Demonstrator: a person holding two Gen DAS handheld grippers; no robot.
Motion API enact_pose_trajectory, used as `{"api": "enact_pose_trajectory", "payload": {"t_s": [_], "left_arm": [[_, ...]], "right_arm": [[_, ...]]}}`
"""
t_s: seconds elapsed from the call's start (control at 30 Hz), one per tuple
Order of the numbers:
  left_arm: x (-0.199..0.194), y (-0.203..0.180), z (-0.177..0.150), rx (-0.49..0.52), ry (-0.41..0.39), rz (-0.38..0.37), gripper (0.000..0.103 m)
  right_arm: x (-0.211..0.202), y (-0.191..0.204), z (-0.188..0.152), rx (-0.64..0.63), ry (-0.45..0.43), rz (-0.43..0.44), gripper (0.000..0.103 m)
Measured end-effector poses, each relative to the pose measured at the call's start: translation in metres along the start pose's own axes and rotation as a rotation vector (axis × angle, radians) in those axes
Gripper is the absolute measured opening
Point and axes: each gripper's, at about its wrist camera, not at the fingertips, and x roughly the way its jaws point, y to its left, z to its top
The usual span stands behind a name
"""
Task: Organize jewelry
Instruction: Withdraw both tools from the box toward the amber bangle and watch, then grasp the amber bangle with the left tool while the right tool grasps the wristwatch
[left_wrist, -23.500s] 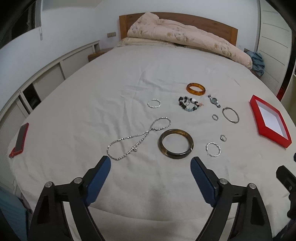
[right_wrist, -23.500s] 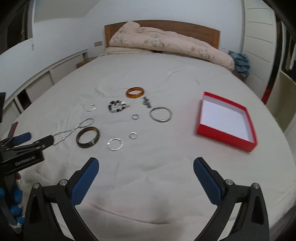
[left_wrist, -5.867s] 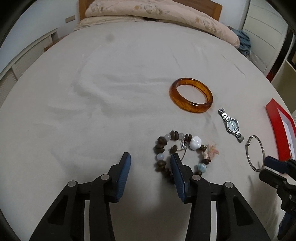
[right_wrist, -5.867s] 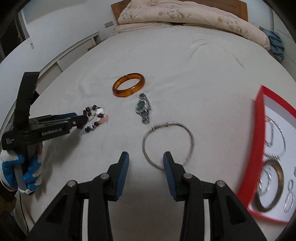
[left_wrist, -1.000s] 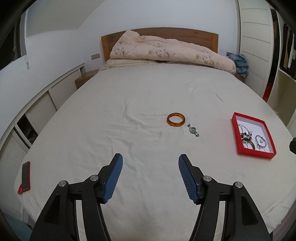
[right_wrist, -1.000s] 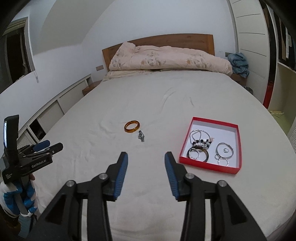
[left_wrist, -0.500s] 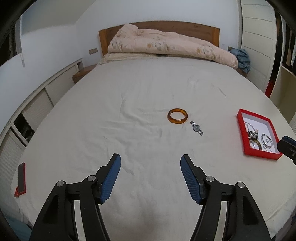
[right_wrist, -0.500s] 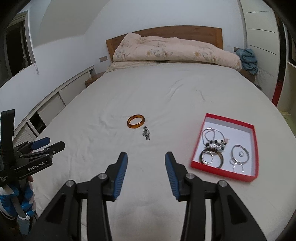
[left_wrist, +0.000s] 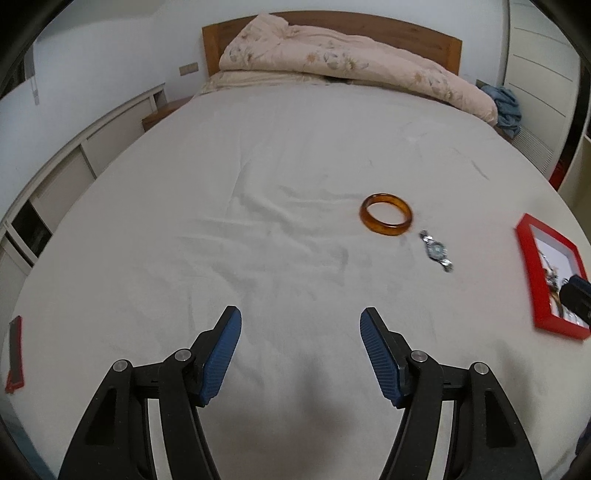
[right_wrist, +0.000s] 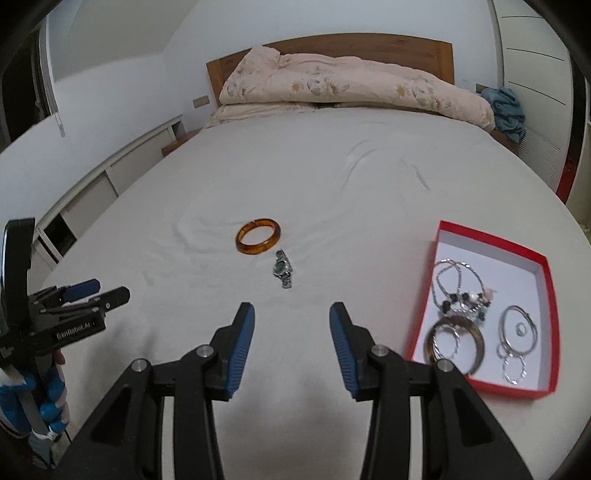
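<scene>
An amber bangle (left_wrist: 386, 219) (right_wrist: 258, 236) and a small silver watch (left_wrist: 436, 251) (right_wrist: 283, 268) lie on the white bed sheet. A red box (right_wrist: 546, 295) (left_wrist: 524, 251) at the right holds a dark bangle (right_wrist: 476, 354), a bead bracelet, a chain and several silver rings. My left gripper (left_wrist: 300, 332) is open and empty, short of the bangle. My right gripper (right_wrist: 291, 319) is open and empty, just short of the watch. The left gripper also shows at the left of the right wrist view (right_wrist: 96, 290).
A rolled floral duvet (right_wrist: 351, 88) lies against the wooden headboard at the far end. A red phone (left_wrist: 14, 354) lies at the bed's left edge. White cabinets run along the left wall and a blue cloth (right_wrist: 508, 107) lies at the far right.
Both grippers have moved forward and lower toward the bangle and the watch, which now look larger. Both stay open and empty.
</scene>
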Motion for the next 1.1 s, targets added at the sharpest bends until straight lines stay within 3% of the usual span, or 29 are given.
{"api": "enact_pose_trajectory", "payload": {"t_s": [0.23,0.47,0.8,1.1], "left_arm": [[0.051,0.01,0.017,-0.023,-0.009,-0.007,0.066],[0.06,0.019,0.033,-0.017,0.015,0.013,0.066],[0.073,0.003,0.07,0.035,0.042,-0.064,0.066],[0.12,-0.025,0.1,0.058,0.092,-0.17,0.066]], "right_arm": [[0.059,0.0,0.003,-0.036,0.017,0.002,0.04],[0.084,0.009,0.02,-0.073,0.042,0.019,0.04],[0.102,0.008,0.036,-0.039,0.102,0.017,0.04],[0.149,0.003,0.039,-0.001,0.172,0.067,0.04]]}}
